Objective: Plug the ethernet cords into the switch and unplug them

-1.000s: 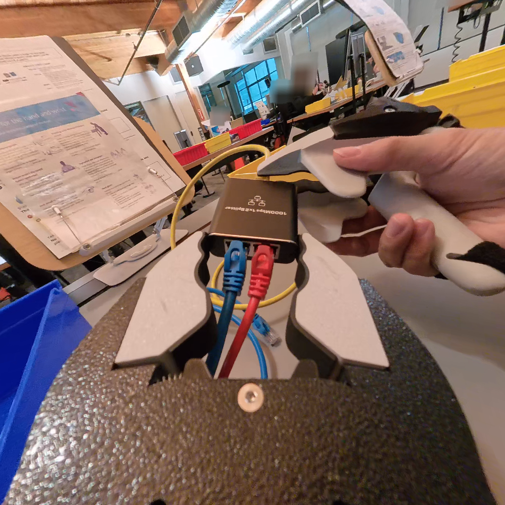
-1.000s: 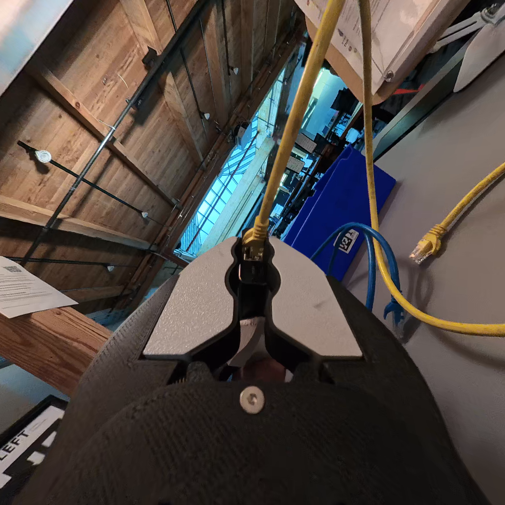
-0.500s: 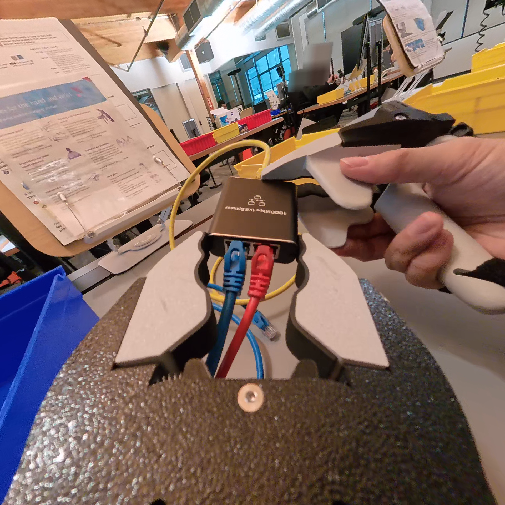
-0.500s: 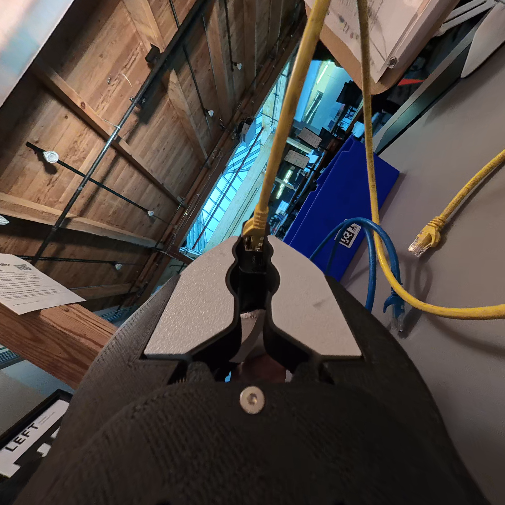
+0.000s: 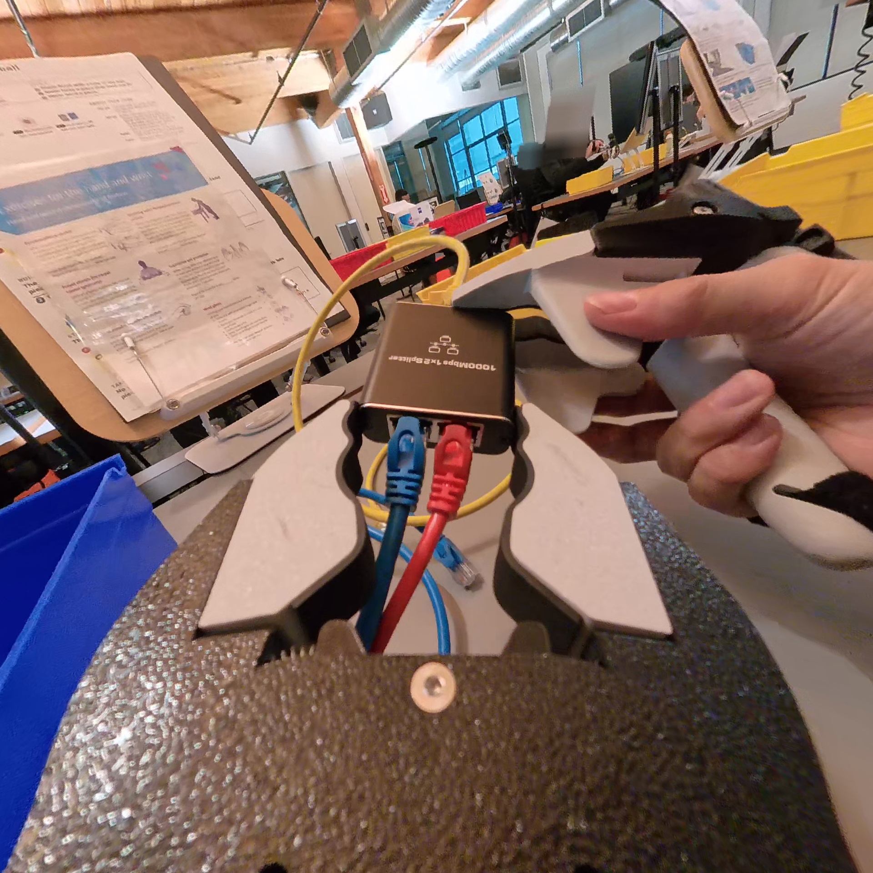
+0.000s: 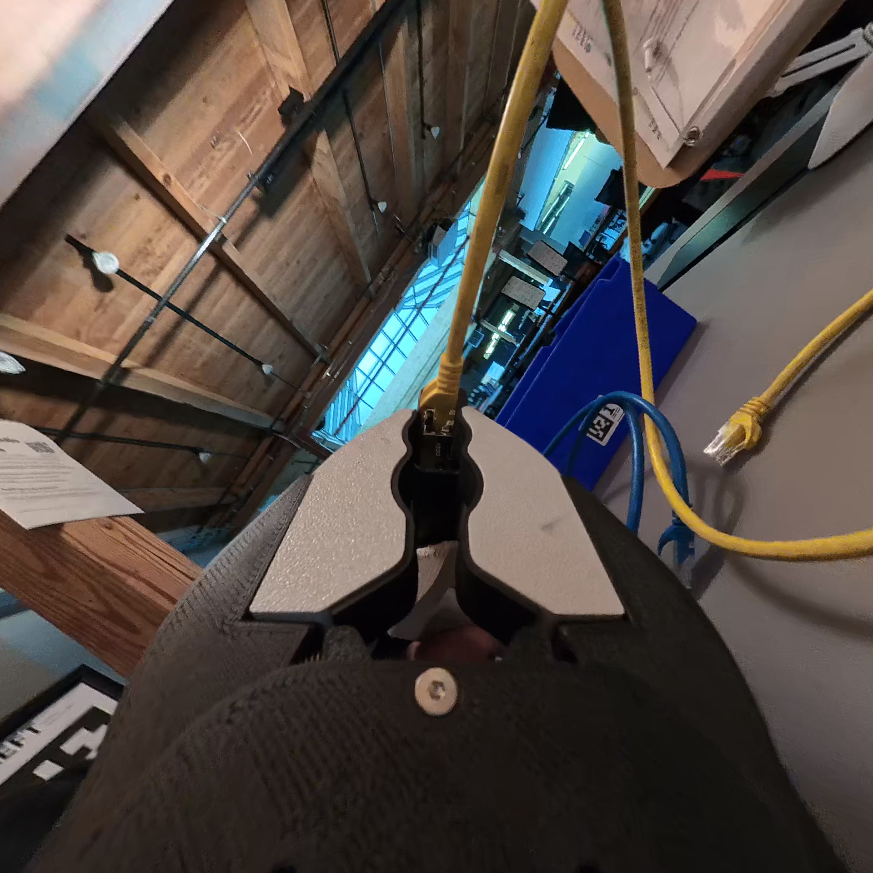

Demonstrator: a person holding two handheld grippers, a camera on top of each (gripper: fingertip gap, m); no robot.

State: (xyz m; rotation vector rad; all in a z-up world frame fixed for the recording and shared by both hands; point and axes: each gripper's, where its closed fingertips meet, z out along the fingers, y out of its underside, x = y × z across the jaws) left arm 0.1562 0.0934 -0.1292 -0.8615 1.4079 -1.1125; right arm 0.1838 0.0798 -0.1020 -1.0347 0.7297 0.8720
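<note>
The black switch is held in the air between both grippers. My left gripper is shut on its near end, one fingertip at each front corner. A blue plug and a red plug sit in its two near ports. My right gripper, held by a hand, clamps the switch's far right corner from above and below. In the right wrist view the right gripper is shut on the switch, seen edge on. A yellow plug sits in its far port.
The yellow cord's loose plug and a loose blue plug lie on the grey table. A blue bin stands at the left. A document stand is behind it. Yellow bins are at the far right.
Both grippers and the switch have drifted slightly together. The grips and all three plugs stay as they were.
</note>
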